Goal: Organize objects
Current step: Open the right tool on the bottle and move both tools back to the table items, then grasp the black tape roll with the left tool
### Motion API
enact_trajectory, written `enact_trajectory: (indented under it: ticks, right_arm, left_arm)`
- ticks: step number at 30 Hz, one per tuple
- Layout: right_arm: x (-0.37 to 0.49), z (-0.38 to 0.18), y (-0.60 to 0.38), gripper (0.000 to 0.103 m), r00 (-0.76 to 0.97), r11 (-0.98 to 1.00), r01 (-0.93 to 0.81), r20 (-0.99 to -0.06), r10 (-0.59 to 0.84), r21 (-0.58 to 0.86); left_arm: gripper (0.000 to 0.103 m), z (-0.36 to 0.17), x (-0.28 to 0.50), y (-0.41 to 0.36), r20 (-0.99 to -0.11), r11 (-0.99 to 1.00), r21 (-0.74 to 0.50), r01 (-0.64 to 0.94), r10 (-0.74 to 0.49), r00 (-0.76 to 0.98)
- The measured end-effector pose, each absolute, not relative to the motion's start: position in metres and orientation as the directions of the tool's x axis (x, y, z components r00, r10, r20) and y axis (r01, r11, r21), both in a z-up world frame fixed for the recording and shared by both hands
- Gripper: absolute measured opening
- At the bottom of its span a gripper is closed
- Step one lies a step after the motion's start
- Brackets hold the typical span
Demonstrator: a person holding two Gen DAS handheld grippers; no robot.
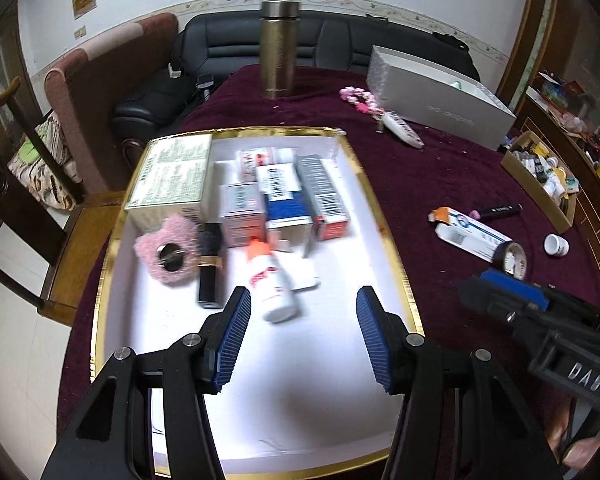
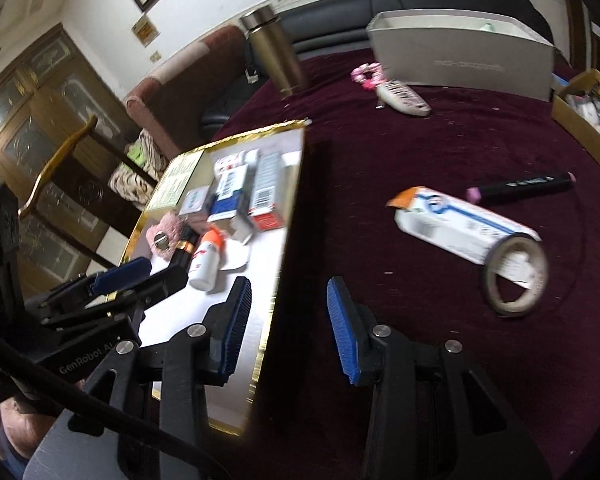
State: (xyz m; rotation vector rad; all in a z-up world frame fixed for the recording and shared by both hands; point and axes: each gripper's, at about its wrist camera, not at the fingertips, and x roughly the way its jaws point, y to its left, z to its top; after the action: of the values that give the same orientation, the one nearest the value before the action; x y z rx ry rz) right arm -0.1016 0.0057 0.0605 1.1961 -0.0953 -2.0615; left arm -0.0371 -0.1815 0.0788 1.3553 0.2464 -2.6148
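A white tray with a gold rim (image 1: pixel 384 240) holds several medicine boxes (image 1: pixel 288 196), a pink fluffy mirror (image 1: pixel 170 252), a black lipstick (image 1: pixel 210 264) and a white bottle with an orange cap (image 1: pixel 272 280). My left gripper (image 1: pixel 304 332) is open and empty above the tray, just behind the bottle. My right gripper (image 2: pixel 288 324) is open and empty over the tray's right rim (image 2: pixel 278 280). On the cloth to the right lie a white toothpaste box (image 2: pixel 460 228), a black tape roll (image 2: pixel 516 276) and a black marker (image 2: pixel 524 186).
A maroon cloth (image 1: pixel 420 184) covers the table. A gold thermos (image 1: pixel 278 48), a grey open box (image 1: pixel 440 96), pink beads (image 1: pixel 360 98) and a white remote (image 1: pixel 404 130) stand farther back. A cardboard box of small bottles (image 1: pixel 540 176) and a white cap (image 1: pixel 556 245) are at right.
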Motion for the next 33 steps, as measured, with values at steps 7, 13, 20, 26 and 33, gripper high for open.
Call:
enact_trajectory:
  ticks: [7, 13, 20, 26, 33]
  right_arm:
    - [-0.119, 0.068, 0.062, 0.043, -0.368, -0.756, 0.51, -0.69, -0.623, 0.411]
    - [-0.149, 0.057, 0.116, 0.048, -0.442, -0.809, 0.424, -0.687, -0.577, 0.406]
    - [-0.184, 0.015, 0.16, 0.048, -0.416, -0.809, 0.306, -0.694, -0.587, 0.501]
    - [-0.198, 0.006, 0.17, 0.048, -0.412, -0.791, 0.277, -0.676, -0.611, 0.546]
    - [-0.2, 0.006, 0.146, 0.048, -0.408, -0.764, 0.338, -0.646, -0.645, 0.55]
  left_arm:
    - [0.049, 0.08, -0.044, -0.122, -0.805, -0.985, -0.053, 0.165, -0.056, -0.591]
    - [0.049, 0.076, -0.052, -0.062, -0.796, -0.996, -0.022, 0.083, -0.033, -0.604]
    - [0.048, 0.046, -0.07, -0.016, -0.808, -0.999, -0.021, 0.038, -0.006, -0.589]
    - [0.048, 0.023, -0.074, -0.01, -0.805, -0.999, -0.009, 0.05, -0.023, -0.593]
    - [0.049, 0.011, -0.073, -0.02, -0.797, -0.998, -0.024, 0.058, -0.016, -0.604]
